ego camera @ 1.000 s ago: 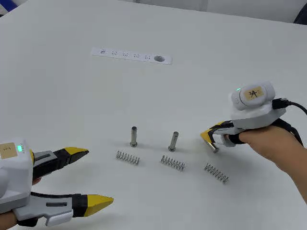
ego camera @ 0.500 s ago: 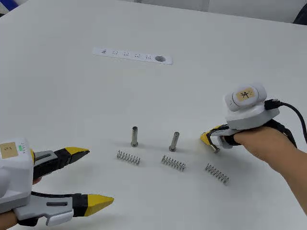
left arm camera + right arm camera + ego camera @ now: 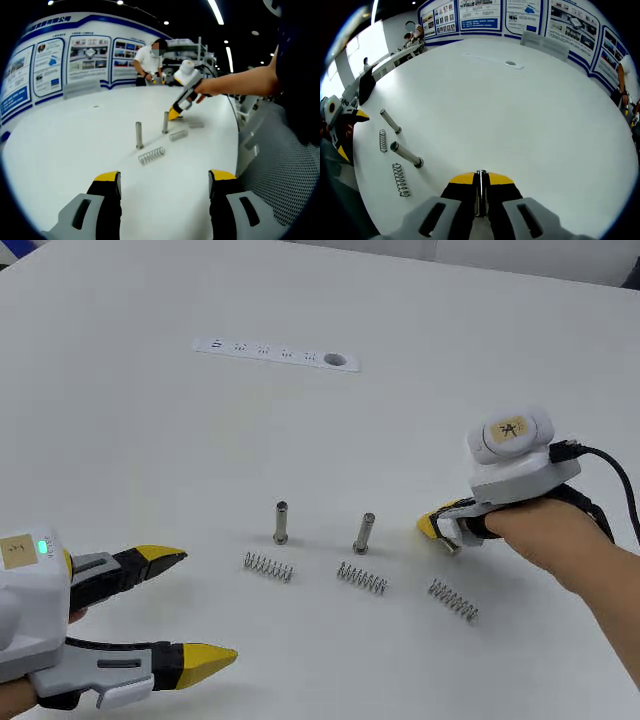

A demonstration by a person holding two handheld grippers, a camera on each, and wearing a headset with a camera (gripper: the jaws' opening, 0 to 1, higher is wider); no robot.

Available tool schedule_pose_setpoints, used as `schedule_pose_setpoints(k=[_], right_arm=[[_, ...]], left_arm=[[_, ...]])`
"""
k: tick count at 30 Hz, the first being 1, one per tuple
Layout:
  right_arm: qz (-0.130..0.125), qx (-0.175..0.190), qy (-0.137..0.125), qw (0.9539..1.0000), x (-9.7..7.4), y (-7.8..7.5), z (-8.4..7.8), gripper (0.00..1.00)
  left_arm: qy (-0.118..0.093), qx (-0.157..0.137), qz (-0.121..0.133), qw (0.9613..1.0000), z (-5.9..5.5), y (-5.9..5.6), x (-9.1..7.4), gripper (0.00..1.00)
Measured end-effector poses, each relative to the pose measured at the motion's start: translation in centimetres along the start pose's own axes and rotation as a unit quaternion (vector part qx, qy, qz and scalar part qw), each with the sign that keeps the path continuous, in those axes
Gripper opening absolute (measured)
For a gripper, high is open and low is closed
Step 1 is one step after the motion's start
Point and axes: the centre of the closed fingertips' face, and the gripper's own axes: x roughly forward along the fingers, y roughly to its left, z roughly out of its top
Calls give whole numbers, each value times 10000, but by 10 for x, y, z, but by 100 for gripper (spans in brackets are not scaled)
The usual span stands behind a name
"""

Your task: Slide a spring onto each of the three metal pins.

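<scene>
My right gripper (image 3: 480, 176) is clamped narrow on the held pin (image 3: 480, 196), which lies lengthwise in the slot between the yellow-tipped jaws. In the head view the pin's lower end sticks out beneath the tips, close to the table (image 3: 150, 440), though I cannot tell whether it touches.

Near that gripper, on the side toward my body, the nearest spring (image 3: 453, 600) lies on its side, apart from the jaws. Off toward my other hand stands the middle pin (image 3: 363, 534), upright, with the middle spring (image 3: 361, 579) lying flat just in front of it, not touching. Beyond that stands the far pin (image 3: 280, 523), also upright, with the far spring (image 3: 268, 567) lying before it in the same way. All three springs are loose on the surface, none yet on a pin.

My left gripper (image 3: 205, 605) hangs low over the table, well apart from the row, with its jaws spread wide. In the left gripper view the two upright pins and the springs sit ahead of the gap between the jaws, with the right gripper beyond them.

Far ahead of both grippers, a white power strip (image 3: 275, 354) lies flat on the table.
</scene>
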Motion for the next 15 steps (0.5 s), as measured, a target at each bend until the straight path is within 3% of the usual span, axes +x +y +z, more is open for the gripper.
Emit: schedule_pose_setpoints(k=[8, 15], right_arm=[[-43, 218, 3, 9998, -1, 0, -1, 8], [-26, 246, -176, 9995, -14, 3, 7, 8]], left_arm=[[-12, -2, 8, 10000, 1, 1, 0, 72], [-17, -12, 9, 10000, 1, 1, 0, 72]])
